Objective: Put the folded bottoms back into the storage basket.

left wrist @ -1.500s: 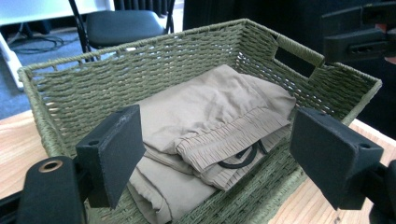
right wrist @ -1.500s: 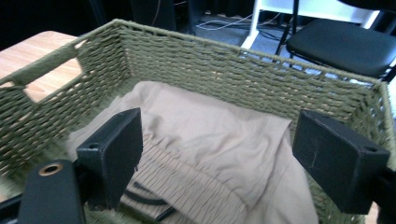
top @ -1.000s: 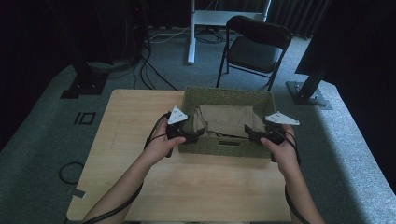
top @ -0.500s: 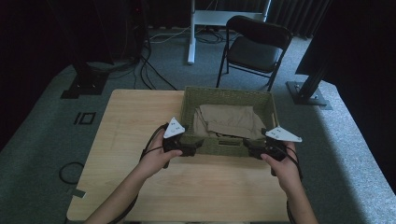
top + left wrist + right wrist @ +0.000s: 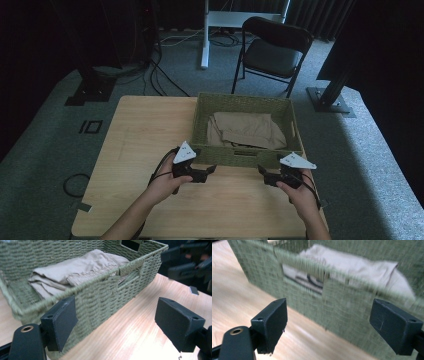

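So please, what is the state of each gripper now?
Left gripper: open, holding nothing, beside the basket.
Right gripper: open, holding nothing, facing the basket.

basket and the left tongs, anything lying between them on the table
Nothing. In the left gripper view, bare wood runs from the open left tongs to the basket wall. The high view shows the same bare gap before the basket's near wall.

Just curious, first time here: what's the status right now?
Left gripper and right gripper open, empty, near basket. Folded cloth inside basket. Nothing in the way.
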Tool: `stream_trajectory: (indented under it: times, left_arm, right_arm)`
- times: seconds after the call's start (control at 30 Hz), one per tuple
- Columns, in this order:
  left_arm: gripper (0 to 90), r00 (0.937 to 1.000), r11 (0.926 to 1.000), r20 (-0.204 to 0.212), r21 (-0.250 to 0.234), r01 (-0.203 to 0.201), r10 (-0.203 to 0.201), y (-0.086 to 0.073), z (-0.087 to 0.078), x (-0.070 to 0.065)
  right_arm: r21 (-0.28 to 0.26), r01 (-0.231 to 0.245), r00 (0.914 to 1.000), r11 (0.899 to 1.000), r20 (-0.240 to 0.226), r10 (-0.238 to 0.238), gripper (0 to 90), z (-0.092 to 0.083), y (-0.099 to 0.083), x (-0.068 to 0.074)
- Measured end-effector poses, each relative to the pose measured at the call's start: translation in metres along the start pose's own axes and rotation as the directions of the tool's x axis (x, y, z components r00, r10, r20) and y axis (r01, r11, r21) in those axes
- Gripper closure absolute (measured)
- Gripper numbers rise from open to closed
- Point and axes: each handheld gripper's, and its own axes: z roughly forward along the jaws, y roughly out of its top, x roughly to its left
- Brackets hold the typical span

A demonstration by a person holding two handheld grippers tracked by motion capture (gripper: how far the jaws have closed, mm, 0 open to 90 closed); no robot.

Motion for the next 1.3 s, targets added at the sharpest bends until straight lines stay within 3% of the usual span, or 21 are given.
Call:
stream_trajectory:
  times: [0.13, 0.53, 0.8, 1.03, 1.1, 1.2, 1.3]
  left_arm:
    - [18.8, 0.9999, 0.9995, -0.008, 0.028, 0.013, -0.013, -0.015, 0.003, 0.003]
    - [18.8, 0.9967, 0.9933, -0.033, 0.086, 0.077, -0.074, -0.053, 0.010, 0.013]
    - [18.8, 0.9946, 0.9900, -0.064, 0.110, 0.088, -0.082, -0.069, 0.011, 0.018]
    - [18.8, 0.9893, 0.9839, -0.088, 0.126, 0.127, -0.116, -0.082, 0.009, 0.022]
    - [18.8, 0.9895, 0.9852, -0.106, 0.129, 0.113, -0.099, -0.083, 0.007, 0.022]
    - [18.8, 0.9859, 0.9810, -0.126, 0.146, 0.128, -0.109, -0.085, 0.005, 0.023]
    - [18.8, 0.9841, 0.9765, -0.158, 0.185, 0.111, -0.082, -0.086, 0.004, 0.022]
  right_arm:
    - [0.041, -0.019, 0.9998, 0.999, -0.001, 0.019, 14.4, 0.007, -0.017, -0.001]
    - [0.116, -0.019, 0.9998, 0.993, 0.010, 0.018, 14.3, 0.019, -0.048, -0.002]
    - [0.169, -0.021, 0.9993, 0.985, 0.034, 0.016, 14.3, 0.020, -0.060, -0.003]
    - [0.223, -0.025, 0.9986, 0.974, 0.051, 0.014, 14.3, 0.017, -0.070, -0.005]
    - [0.226, -0.025, 0.9981, 0.974, 0.060, 0.012, 14.4, 0.015, -0.071, -0.006]
    - [0.231, -0.047, 0.9975, 0.972, 0.062, 0.033, 14.4, 0.013, -0.073, -0.008]
    - [0.234, -0.057, 0.9973, 0.971, 0.058, 0.044, 14.4, 0.012, -0.073, -0.009]
